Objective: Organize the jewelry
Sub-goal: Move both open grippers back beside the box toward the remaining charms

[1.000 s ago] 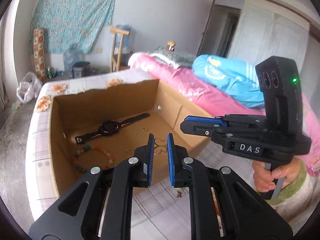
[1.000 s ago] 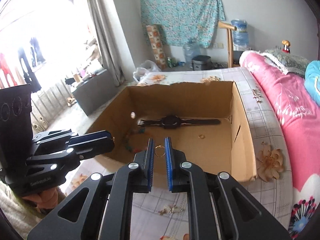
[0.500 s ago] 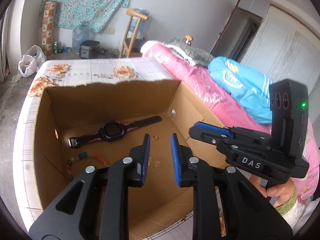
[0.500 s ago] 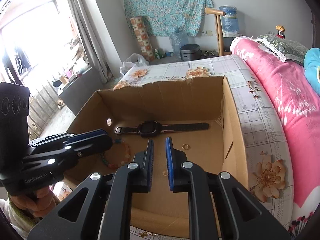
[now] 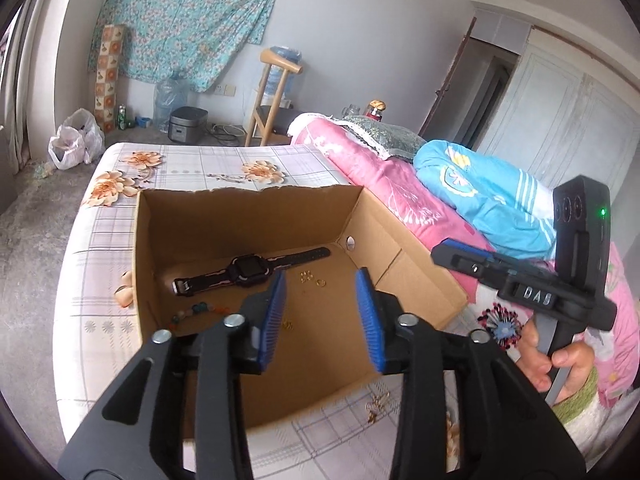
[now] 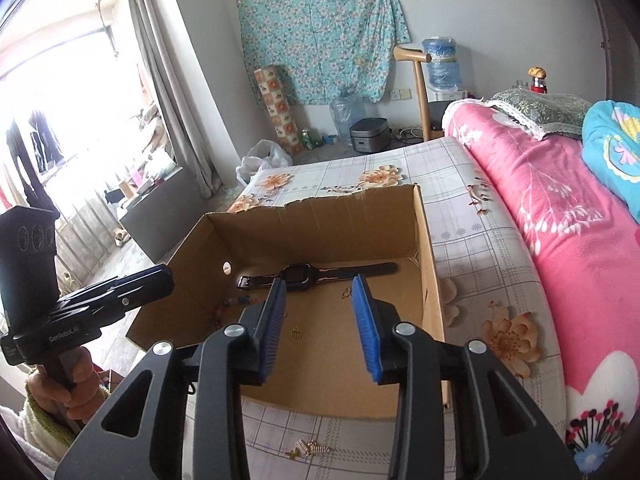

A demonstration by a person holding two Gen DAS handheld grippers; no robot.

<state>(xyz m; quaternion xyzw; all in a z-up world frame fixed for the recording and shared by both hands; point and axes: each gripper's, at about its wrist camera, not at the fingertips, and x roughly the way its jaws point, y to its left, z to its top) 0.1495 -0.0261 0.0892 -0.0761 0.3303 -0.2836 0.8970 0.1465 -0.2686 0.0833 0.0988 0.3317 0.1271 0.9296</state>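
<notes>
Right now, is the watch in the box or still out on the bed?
In the box. The watch lies flat on the floor of the cardboard box, strap stretched out, near the far wall; the right wrist view shows the same.

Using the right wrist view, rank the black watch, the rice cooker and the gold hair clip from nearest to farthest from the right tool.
1. Gold hair clip, on the bedsheet under the right tool.
2. Black watch, inside the box at the back.
3. Rice cooker, on the floor by the far wall.

Black grippers [image 5: 320, 316] — blue ribbed pads [image 6: 362, 320], silver screws; green-cuffed sleeve [image 5: 576, 400].
</notes>
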